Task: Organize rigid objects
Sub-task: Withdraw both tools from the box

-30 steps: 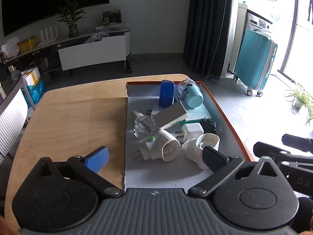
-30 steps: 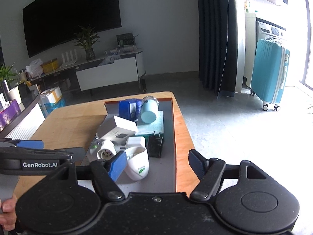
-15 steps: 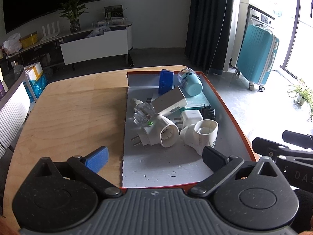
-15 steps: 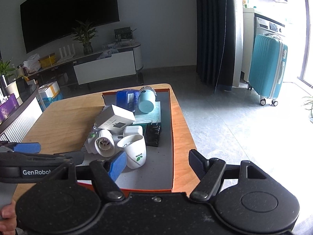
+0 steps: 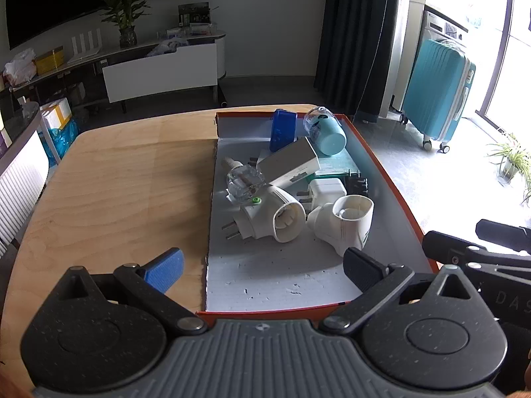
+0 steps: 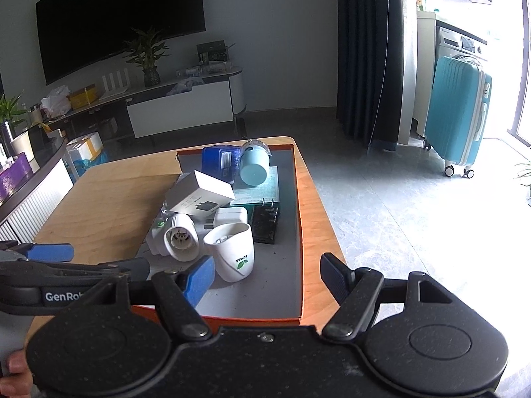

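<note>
An orange-rimmed tray [image 5: 383,162] [image 6: 300,219] on the wooden table holds several rigid objects: two white plug-in devices [image 5: 272,215] [image 5: 345,224], a white box [image 5: 288,165] [image 6: 200,195], a white charger [image 5: 325,190], a blue box [image 5: 282,129] [image 6: 220,161], a teal cylinder [image 5: 327,134] [image 6: 254,165] and a black part [image 6: 265,225]. My left gripper [image 5: 264,270] is open and empty above the tray's near end. My right gripper [image 6: 265,277] is open and empty at the tray's near right corner. The left gripper also shows in the right wrist view [image 6: 66,265].
The wooden table [image 5: 116,182] stretches left of the tray. A teal suitcase [image 5: 438,89] stands on the floor at the right. A low TV cabinet [image 5: 159,66] with a plant stands behind. A white radiator-like panel [image 5: 20,179] is at the left edge.
Both grippers have drawn back toward the tray's near end and risen, so more of the tray floor shows. Both stay open. The objects in the tray have not moved.
</note>
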`<state>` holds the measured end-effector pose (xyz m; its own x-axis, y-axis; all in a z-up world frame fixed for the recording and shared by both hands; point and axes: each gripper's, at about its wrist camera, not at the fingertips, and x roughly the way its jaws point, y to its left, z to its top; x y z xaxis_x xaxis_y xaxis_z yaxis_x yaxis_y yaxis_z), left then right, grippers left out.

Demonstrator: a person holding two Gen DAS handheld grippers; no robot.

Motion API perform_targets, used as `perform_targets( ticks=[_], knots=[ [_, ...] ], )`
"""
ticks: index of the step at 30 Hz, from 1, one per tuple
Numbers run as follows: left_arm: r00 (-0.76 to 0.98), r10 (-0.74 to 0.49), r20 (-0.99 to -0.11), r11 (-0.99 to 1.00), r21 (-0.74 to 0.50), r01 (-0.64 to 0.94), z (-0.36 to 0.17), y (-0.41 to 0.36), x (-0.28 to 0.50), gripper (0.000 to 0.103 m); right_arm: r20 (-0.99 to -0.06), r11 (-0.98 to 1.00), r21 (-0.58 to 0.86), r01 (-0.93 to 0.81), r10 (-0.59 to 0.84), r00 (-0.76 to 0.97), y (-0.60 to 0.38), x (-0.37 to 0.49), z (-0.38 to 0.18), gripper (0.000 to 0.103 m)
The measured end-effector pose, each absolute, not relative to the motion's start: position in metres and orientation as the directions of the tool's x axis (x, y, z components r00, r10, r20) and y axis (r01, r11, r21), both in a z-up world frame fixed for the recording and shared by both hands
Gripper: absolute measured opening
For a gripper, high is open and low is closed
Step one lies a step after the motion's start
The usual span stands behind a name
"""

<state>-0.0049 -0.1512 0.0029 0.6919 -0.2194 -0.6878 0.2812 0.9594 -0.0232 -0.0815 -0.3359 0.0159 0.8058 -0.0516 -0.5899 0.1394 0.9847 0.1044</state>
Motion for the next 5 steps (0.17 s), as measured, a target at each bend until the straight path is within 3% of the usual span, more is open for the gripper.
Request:
perform_targets(
  ticks=[5],
  knots=[
    [0.691,-0.222,-0.688,0.959,-0.028,0.281,0.0018,-0.1501,-0.0040,0.103,-0.589,0.983,0.104,0.149,-0.060,0.806,-0.3362,-0.0815,0.0137,0.084]
  ],
)
